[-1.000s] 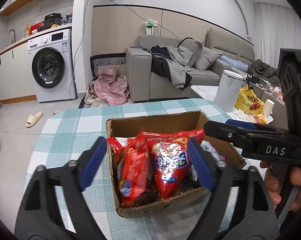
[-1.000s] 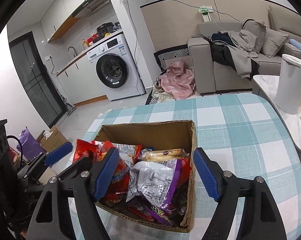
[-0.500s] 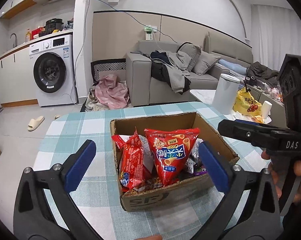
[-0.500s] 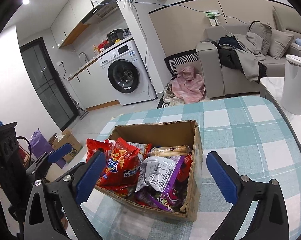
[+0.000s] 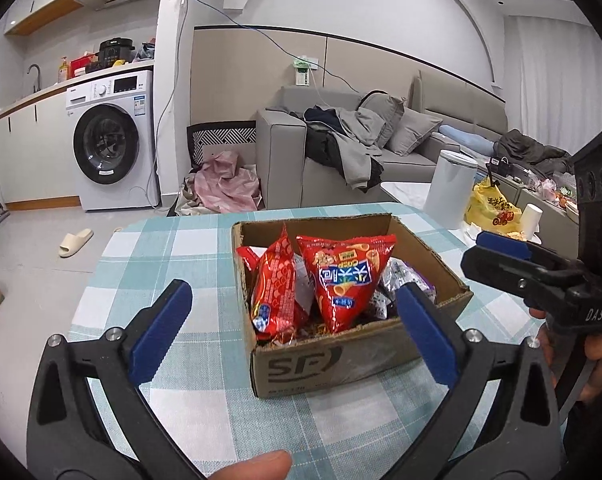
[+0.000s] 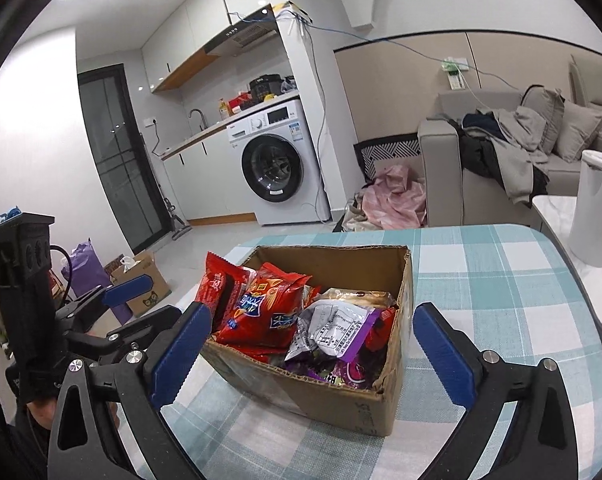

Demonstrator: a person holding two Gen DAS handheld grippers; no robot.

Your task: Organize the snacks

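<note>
An open cardboard box (image 5: 341, 360) stands on the table's teal checked cloth (image 5: 161, 248), full of snack packs. Two red bags (image 5: 343, 280) stand upright at its left side. A silver and purple pack (image 6: 337, 332) lies toward its right. My left gripper (image 5: 293, 290) is open, its blue pads wide apart in front of the box and touching nothing. My right gripper (image 6: 309, 312) is open too, its pads flanking the box's near corner (image 6: 341, 396) without contact. Each gripper shows in the other's view: the right (image 5: 485, 258), the left (image 6: 141, 304).
A white bin (image 5: 453, 188) and a yellow bag (image 5: 489, 208) stand on a low table to the right. A hand (image 5: 597, 360) holds the right gripper. Behind are a sofa (image 5: 341, 152) and a washing machine (image 5: 109, 148). A carton (image 6: 141, 284) sits on the floor.
Both grippers opened wide and drew back from the box. The packs that were between their pads now stay in the box.
</note>
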